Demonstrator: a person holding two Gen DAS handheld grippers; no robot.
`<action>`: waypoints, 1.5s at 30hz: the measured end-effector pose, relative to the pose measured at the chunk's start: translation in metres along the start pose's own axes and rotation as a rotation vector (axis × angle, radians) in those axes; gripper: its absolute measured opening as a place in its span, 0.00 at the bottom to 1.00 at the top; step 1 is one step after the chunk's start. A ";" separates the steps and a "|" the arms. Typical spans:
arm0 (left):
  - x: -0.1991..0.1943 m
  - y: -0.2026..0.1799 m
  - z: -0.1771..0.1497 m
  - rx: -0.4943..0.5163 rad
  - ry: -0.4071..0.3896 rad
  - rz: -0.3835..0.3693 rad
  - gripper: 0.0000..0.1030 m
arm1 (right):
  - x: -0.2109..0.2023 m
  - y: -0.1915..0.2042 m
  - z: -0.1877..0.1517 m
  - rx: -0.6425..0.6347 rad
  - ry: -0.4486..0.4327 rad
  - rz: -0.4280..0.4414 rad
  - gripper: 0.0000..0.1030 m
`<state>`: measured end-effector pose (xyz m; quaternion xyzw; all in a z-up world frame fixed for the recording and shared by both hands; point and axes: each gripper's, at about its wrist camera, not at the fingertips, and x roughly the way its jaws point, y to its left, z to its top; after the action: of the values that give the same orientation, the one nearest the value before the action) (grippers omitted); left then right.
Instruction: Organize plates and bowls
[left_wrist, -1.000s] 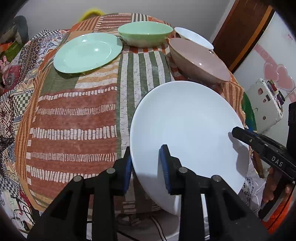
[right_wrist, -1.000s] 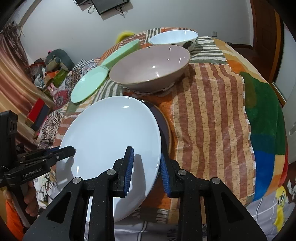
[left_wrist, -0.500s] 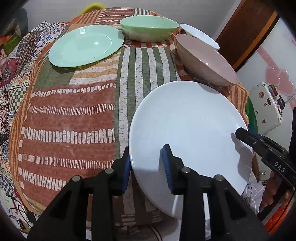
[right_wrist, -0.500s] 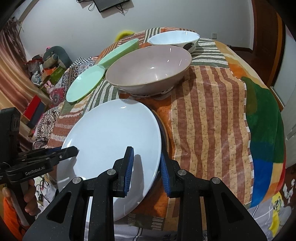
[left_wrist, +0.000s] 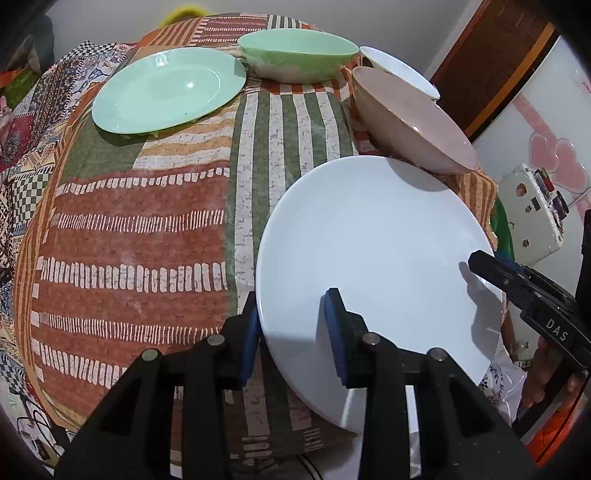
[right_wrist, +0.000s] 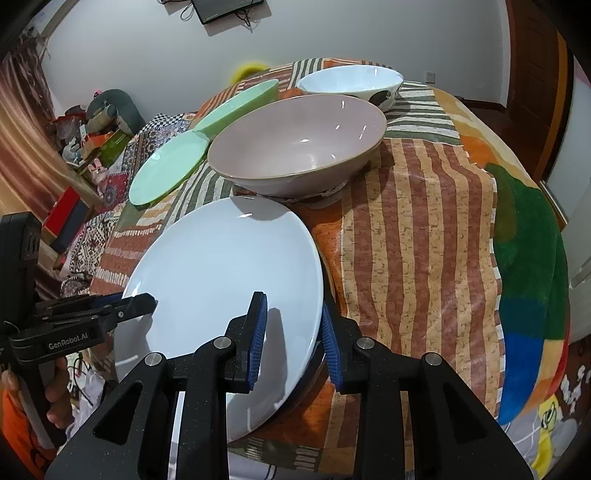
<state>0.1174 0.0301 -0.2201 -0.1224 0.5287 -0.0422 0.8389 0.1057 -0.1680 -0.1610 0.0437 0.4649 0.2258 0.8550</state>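
Since a second ago your white plate (left_wrist: 373, 258) has drifted a little toward the green plate (left_wrist: 166, 88), and your left jaws have eased apart slightly. You hold the plate from both sides above the near edge of the counter (left_wrist: 129, 240), tilted, with a dark plate (right_wrist: 317, 363) just showing under its right rim. Your left gripper (left_wrist: 291, 328) straddles the left rim, but its inner pad stands clear of the plate face, so that side looks released or only loosely caught. Your right gripper (right_wrist: 293, 338) straddles the opposite rim, jaws narrow around it and seemingly grasping it, though the contact itself is hard to see. The glazed plate could slip and drop onto the dark plate or off the counter edge. Beyond lie the pink bowl (right_wrist: 295, 144), green bowl (left_wrist: 295, 55) and white bowl (right_wrist: 351, 83).
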 end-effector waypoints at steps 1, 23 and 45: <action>0.000 -0.001 0.000 0.002 0.001 0.004 0.33 | 0.000 0.000 0.000 -0.004 0.002 -0.002 0.27; -0.091 0.011 0.011 0.083 -0.266 0.118 0.36 | -0.024 0.028 0.018 -0.092 -0.093 -0.014 0.28; -0.107 0.161 0.102 -0.076 -0.361 0.247 0.58 | 0.044 0.124 0.090 -0.185 -0.085 0.096 0.44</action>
<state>0.1523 0.2234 -0.1244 -0.0939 0.3821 0.1035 0.9135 0.1562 -0.0266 -0.1090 -0.0037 0.4029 0.3065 0.8624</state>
